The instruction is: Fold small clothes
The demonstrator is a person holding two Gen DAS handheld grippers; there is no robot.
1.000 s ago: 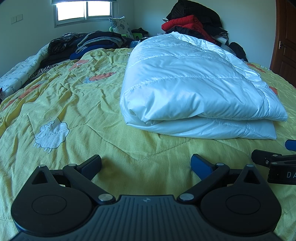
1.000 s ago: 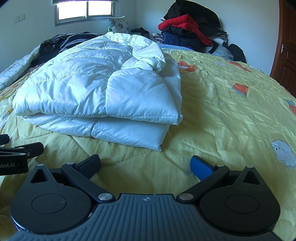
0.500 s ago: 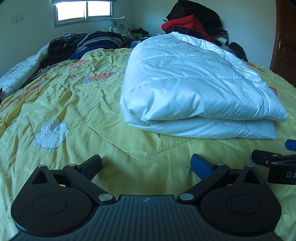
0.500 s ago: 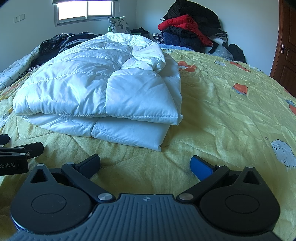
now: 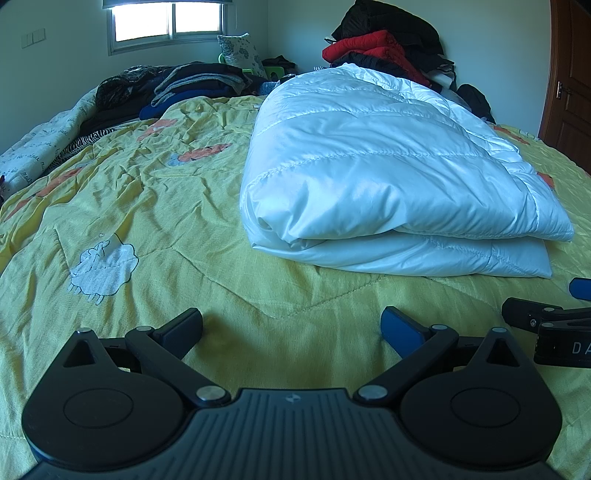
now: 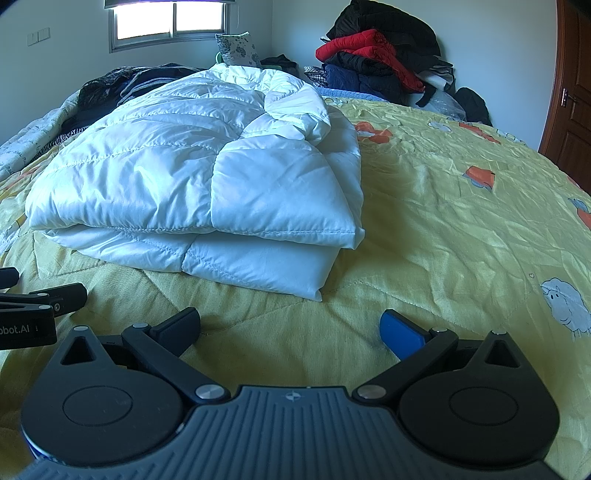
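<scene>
Ahead of both pairs of fingers, a white quilted jacket (image 5: 388, 177) lies folded into a thick bundle on the yellow bedspread (image 5: 166, 206). From the left gripper (image 5: 291, 326) it sits forward and a little to the right, its rounded fold facing the fingers and clear of them. From the right gripper (image 6: 290, 326) the same jacket (image 6: 207, 184) lies forward and to the left, its stitched corner nearest, also apart from the fingers. Both grippers hover low over the bedspread with fingers spread wide and nothing between them. The two grippers are side by side: the right one shows at the right edge of the left view, the left one at the left edge of the right view. Beyond the jacket, a heap of dark and red clothes (image 6: 376, 59) rises against the far wall, with more dark garments (image 5: 192, 85) forward-left under the window (image 5: 166, 20).
</scene>
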